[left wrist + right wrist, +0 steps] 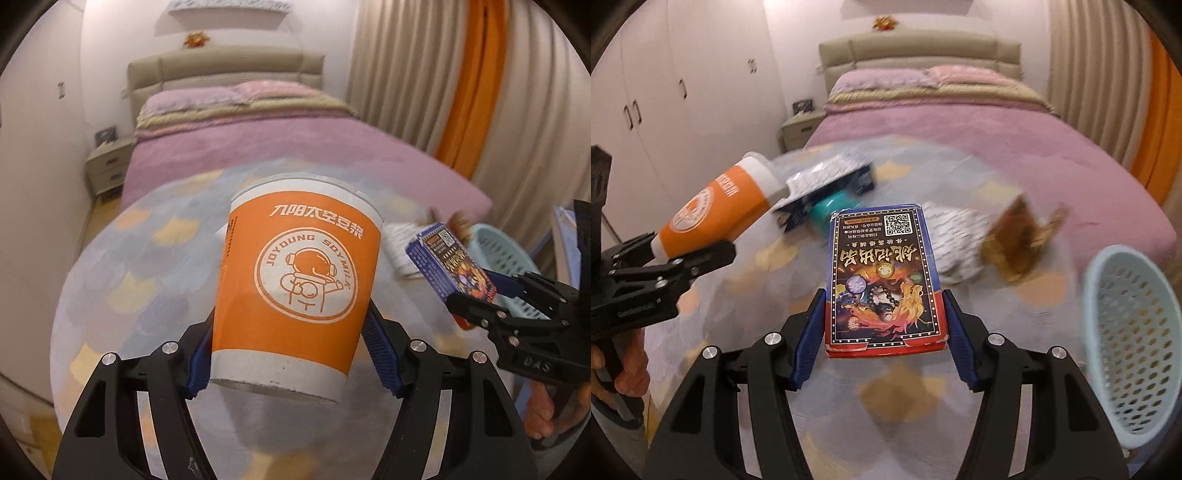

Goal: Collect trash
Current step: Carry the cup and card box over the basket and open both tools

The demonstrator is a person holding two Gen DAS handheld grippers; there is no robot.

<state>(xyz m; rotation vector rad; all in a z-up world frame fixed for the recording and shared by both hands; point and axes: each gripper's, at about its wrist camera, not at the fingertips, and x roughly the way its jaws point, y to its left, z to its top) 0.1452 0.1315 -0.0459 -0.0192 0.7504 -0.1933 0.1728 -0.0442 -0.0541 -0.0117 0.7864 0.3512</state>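
Note:
My left gripper (290,354) is shut on an orange and white paper soy-milk cup (295,288), its blue pads pressing both sides near the cup's base; the cup is lifted and tilted above the table. My right gripper (886,332) is shut on a flat blue and red printed card box (884,280), held by its long edges above the table. Each view also shows the other tool: the right gripper (476,295) with the box (450,266) at the right, and the left gripper (698,258) with the cup (716,218) at the left.
A round table with a pastel patterned cloth (129,258) lies below. On it lie a dark blue package (827,188), a teal item (831,210), printed white paper (956,243) and a brown wrapper (1019,240). A light blue perforated basket (1134,350) stands at the right. A pink bed (960,147) is behind.

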